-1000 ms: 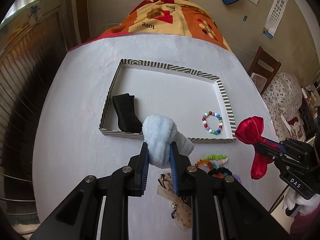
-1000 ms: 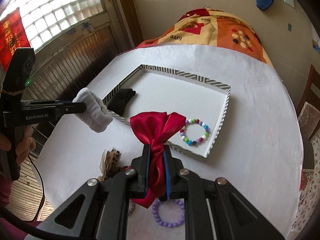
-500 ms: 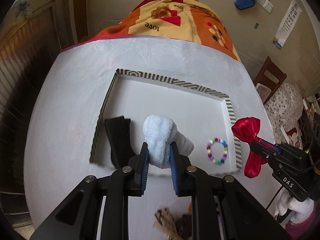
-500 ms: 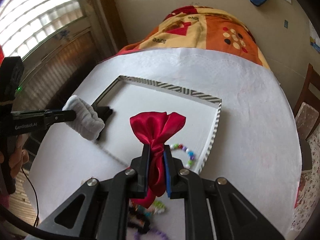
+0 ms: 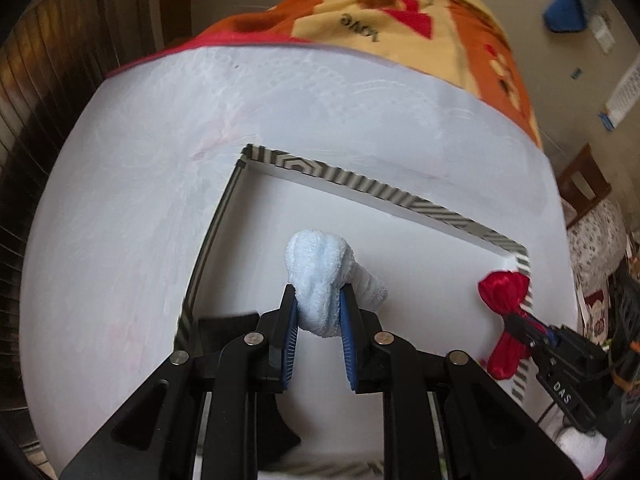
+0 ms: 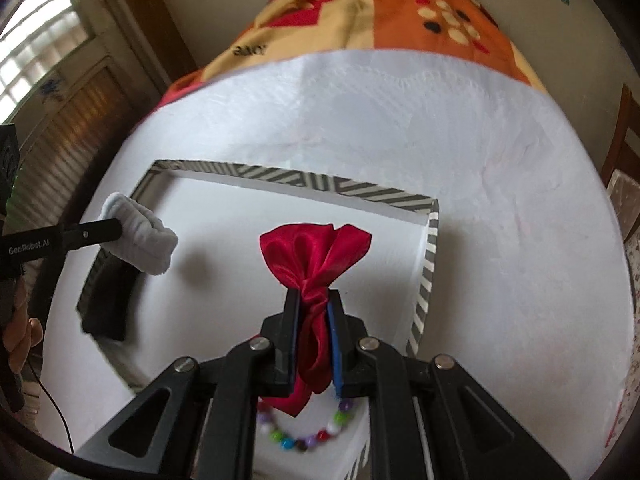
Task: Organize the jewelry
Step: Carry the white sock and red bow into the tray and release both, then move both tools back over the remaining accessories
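Note:
My left gripper [image 5: 318, 300] is shut on a fluffy pale-blue scrunchie [image 5: 320, 272] and holds it above the white floor of a shallow tray with a black-and-white striped rim [image 5: 360, 182]. My right gripper [image 6: 314, 304] is shut on a red satin bow [image 6: 316, 252], also over the tray [image 6: 304, 184]. Each gripper shows in the other's view: the bow [image 5: 504, 292] at the right, the scrunchie [image 6: 140, 236] at the left. In the tray lie a black fabric piece [image 6: 106, 300] at its left and a coloured bead bracelet [image 6: 304, 436] under my right gripper.
The tray sits on a white tablecloth [image 6: 500, 184] over an orange patterned blanket [image 6: 392, 16]. A wooden chair [image 5: 584, 184] stands at the right of the table. A person's hand [image 6: 18, 336] holds the left gripper at the left edge.
Both grippers have moved forward and down, from the table's near edge to above the tray, each still gripping its piece. The loose bracelets and leopard bow near the front have dropped out of view.

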`<action>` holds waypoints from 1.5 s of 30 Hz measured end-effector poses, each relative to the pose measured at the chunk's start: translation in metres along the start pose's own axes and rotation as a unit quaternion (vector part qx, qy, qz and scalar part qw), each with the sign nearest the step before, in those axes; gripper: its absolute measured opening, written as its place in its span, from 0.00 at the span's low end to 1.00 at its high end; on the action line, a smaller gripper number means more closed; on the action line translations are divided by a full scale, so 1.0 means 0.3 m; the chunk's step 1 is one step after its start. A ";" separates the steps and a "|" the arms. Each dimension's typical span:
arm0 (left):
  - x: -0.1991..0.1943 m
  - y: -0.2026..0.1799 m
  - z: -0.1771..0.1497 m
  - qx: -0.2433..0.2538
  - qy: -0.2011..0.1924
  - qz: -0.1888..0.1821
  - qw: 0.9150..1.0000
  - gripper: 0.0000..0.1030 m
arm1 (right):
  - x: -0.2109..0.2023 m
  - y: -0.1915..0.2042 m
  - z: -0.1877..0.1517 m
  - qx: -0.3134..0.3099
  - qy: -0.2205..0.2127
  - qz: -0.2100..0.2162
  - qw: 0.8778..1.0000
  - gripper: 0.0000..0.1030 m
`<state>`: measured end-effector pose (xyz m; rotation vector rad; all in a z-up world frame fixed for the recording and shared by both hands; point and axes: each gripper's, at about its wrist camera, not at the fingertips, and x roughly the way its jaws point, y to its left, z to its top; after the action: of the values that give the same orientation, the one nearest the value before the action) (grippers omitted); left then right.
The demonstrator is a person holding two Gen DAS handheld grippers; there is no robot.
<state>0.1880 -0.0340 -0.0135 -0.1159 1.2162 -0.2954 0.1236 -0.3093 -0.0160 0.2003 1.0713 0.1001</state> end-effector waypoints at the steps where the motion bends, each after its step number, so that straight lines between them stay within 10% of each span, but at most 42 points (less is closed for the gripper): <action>1: 0.013 0.007 0.006 -0.003 0.001 0.004 1.000 0.10 | 0.010 -0.002 0.002 -0.002 0.001 -0.003 1.000 0.12; 8: 0.047 0.023 0.029 -0.003 -0.003 0.022 1.000 0.14 | 0.072 -0.008 -0.014 -0.022 0.009 -0.032 0.999 0.13; 14: 0.023 0.014 0.013 0.004 -0.015 0.026 1.000 0.29 | 0.058 -0.027 -0.030 0.000 0.001 -0.015 1.000 0.48; 45: -0.424 -0.111 -0.571 0.069 -0.055 0.035 0.995 0.41 | -0.505 0.167 -0.485 -0.002 -0.057 0.005 0.998 0.63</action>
<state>-0.0176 -0.0176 0.0503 0.0310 1.0851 -0.3071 -0.0757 -0.2708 0.0575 0.2051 0.9571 0.0997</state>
